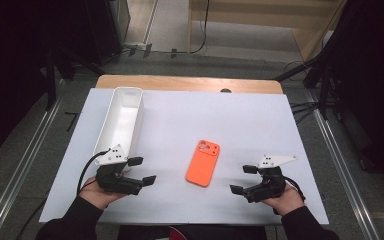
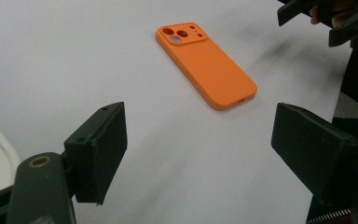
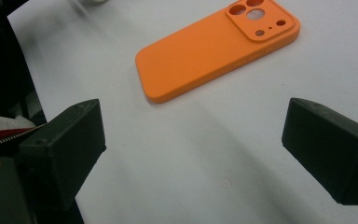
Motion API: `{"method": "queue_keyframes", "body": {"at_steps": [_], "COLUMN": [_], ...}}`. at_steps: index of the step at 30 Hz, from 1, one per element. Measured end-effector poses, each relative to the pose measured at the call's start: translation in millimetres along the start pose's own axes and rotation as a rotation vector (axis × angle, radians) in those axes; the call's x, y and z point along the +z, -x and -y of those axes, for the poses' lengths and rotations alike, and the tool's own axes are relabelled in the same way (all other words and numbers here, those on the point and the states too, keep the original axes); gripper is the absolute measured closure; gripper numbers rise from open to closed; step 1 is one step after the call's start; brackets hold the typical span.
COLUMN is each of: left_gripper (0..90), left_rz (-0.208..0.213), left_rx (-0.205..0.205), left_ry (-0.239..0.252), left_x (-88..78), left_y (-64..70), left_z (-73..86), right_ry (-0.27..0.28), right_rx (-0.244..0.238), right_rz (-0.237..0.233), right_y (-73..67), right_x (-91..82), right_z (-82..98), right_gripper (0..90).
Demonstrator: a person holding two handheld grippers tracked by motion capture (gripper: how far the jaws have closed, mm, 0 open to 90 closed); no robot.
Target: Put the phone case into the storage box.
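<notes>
An orange phone case [image 1: 203, 163] lies camera-cutout side up on the white sheet, between my two grippers. My left gripper [image 1: 142, 170] rests at the front left, held in a hand, its jaws wide apart and empty. My right gripper [image 1: 243, 179] sits at the front right, also held in a hand, with its jaws spread and nothing between them. In the left gripper view the orange phone case [image 2: 205, 65] lies ahead of the open left gripper [image 2: 200, 135], and the right gripper [image 2: 326, 18] shows at the top right. In the right gripper view the case [image 3: 214, 46] lies beyond the open right gripper [image 3: 196, 140].
A long white tray [image 1: 128, 90] stands along the left side of the sheet, reaching to its far edge. The white sheet [image 1: 240, 115] covers a wooden table whose far edge [image 1: 190, 82] shows. Dark stands and cables flank the table on the floor.
</notes>
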State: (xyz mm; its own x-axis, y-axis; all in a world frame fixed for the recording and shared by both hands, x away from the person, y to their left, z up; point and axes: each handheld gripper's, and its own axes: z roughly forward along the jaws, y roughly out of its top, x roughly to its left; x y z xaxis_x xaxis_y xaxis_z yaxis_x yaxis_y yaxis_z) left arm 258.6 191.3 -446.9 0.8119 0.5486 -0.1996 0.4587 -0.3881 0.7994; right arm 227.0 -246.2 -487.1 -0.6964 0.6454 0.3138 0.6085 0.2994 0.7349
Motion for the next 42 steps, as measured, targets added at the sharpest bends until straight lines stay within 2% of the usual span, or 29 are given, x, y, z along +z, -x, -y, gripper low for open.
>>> {"method": "queue_keyframes", "body": {"at_steps": [14,21,29,31,42], "left_gripper": [18.5,18.5,18.3,15.9,15.9], "left_rz": [-0.043,-0.093,-0.09,-0.09,-0.098], "left_rx": [-0.043,-0.055,-0.074,-0.078,-0.067], "left_ry": [0.011,0.005,0.003,0.002,-0.003], "left_x": [8.3,10.7,20.1,23.5,38.2], "left_y": [2.4,2.0,1.3,1.9,6.0], "left_z": [-13.8,-20.2,-26.1,-28.1,-35.9], "right_ry": [0.002,0.004,0.005,0.006,0.007], "right_rx": [0.004,0.007,0.003,0.005,0.008], "right_rz": [0.005,0.003,0.005,0.006,0.012], "right_y": [0.5,0.7,0.4,0.7,1.7], "right_x": [-0.8,-1.1,-0.5,-0.7,-0.5], "right_z": [0.3,0.3,0.0,0.0,0.0], "right_gripper": [5.1,5.1,5.1,5.1,5.1]}}
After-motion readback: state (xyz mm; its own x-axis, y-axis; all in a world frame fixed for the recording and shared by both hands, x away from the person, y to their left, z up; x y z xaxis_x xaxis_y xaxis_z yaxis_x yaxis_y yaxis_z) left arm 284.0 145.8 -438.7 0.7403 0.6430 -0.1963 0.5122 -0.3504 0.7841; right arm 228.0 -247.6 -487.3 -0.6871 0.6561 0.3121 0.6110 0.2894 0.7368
